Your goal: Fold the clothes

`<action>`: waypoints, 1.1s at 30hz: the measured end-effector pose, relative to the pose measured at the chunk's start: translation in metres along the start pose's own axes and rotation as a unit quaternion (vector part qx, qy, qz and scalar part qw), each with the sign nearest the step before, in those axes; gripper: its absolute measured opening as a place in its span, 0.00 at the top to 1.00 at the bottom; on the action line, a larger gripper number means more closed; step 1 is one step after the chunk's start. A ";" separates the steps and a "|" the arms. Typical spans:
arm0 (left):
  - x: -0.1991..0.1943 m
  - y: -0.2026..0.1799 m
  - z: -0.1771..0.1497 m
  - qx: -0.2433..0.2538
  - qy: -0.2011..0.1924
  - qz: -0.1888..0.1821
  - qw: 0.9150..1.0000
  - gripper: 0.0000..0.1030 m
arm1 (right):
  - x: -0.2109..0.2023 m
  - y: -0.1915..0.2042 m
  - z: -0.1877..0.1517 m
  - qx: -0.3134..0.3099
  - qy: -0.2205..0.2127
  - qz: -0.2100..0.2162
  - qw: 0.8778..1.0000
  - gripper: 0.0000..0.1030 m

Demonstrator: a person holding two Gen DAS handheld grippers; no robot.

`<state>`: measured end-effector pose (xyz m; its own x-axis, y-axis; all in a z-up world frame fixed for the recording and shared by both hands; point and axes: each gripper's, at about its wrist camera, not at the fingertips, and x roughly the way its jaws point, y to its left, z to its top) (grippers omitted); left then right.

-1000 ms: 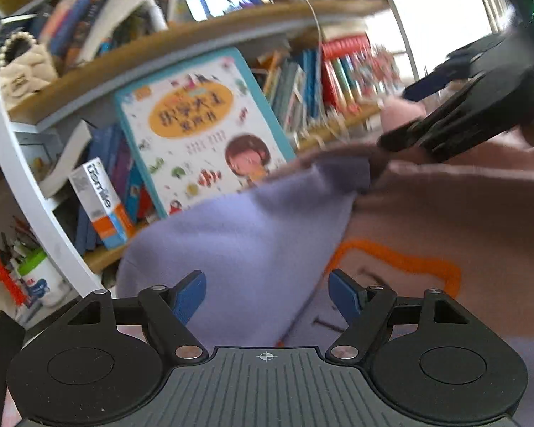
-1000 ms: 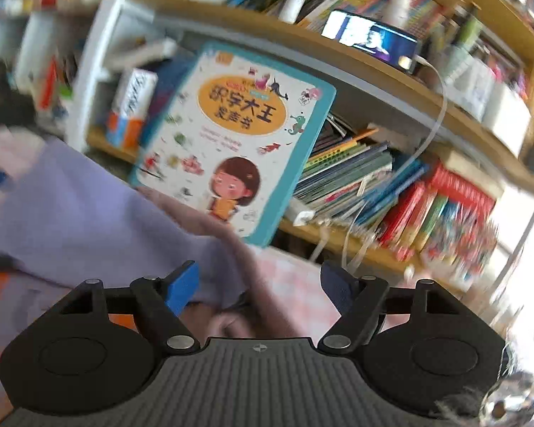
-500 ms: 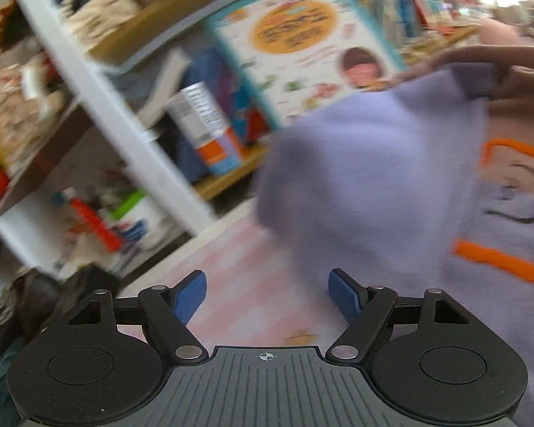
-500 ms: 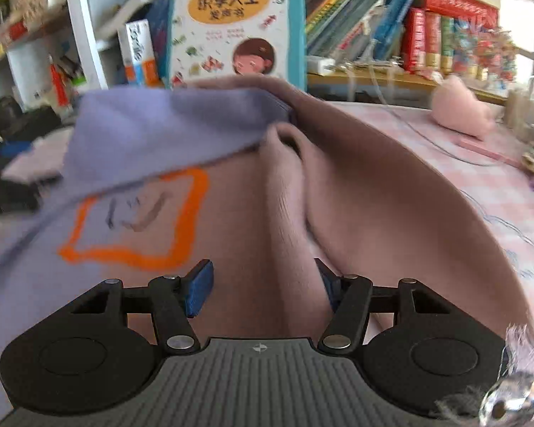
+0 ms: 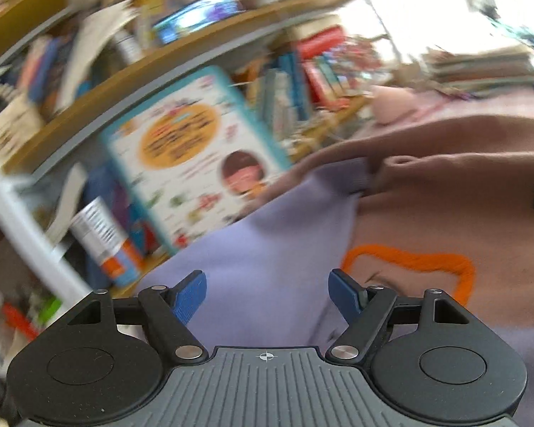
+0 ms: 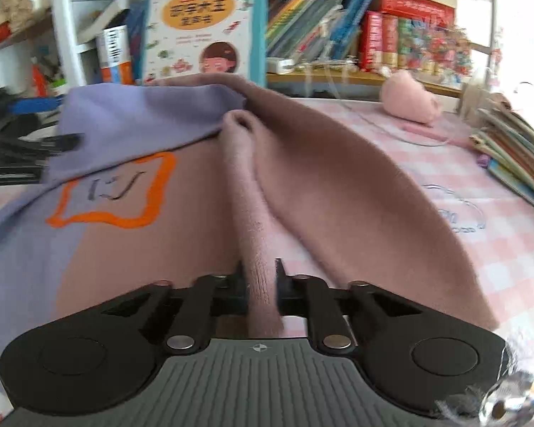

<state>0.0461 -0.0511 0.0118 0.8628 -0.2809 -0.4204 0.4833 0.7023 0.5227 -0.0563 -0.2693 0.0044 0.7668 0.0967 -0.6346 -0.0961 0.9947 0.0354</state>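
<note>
Left wrist view: left gripper (image 5: 267, 293) has swung back from the pink checked tabletop toward the soft pink-and-lilac knit sweater with an orange outlined patch (image 5: 427, 213). Its blue-tipped fingers (image 5: 188, 295) are spread wide with nothing between them, hovering over the lilac part just below the big teal-edged children's picture book (image 5: 192, 153). View is motion-blurred, so the hand is moving.

Right wrist view: right gripper (image 6: 261, 281), spread half a second ago, is now pressed onto a long raised ridge of pink knit. The ridge runs from the jaws up toward the picture book (image 6: 203, 25). The sweater (image 6: 195, 192) lies spread on the pink checked tablecloth (image 6: 498, 249) in front of the book, with a lilac flap already turned over below it.

Judgement: the right side has just secured its fold edge. The left needs its own pinch before the next fold.
</note>
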 end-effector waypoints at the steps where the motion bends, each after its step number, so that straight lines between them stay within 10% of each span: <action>1: 0.005 -0.007 0.005 0.018 -0.003 -0.005 1.000 0.24 | -0.002 0.004 -0.001 -0.011 0.002 0.009 1.000 0.92; 11: 0.042 -0.054 0.031 0.096 -0.012 -0.038 0.995 0.26 | -0.010 0.005 -0.008 0.005 -0.005 0.036 0.999 0.92; 16: 0.066 -0.072 0.042 0.106 -0.009 -0.028 0.994 0.51 | -0.015 0.023 -0.008 -0.057 0.003 0.068 0.996 0.92; 27: 0.103 -0.078 0.041 0.110 0.018 -0.035 0.993 0.56 | -0.022 0.006 -0.018 -0.007 0.000 0.117 0.993 0.92; 33: 0.112 -0.070 0.042 0.084 0.042 -0.067 0.993 0.94 | -0.024 0.010 -0.020 -0.020 -0.005 0.105 0.994 0.92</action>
<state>0.1151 -0.1589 -0.0410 0.7769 -0.3035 -0.5517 0.6172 0.5404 0.5719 -0.0881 -0.2625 0.0044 0.7336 0.3022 -0.6087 -0.2792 0.9506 0.1355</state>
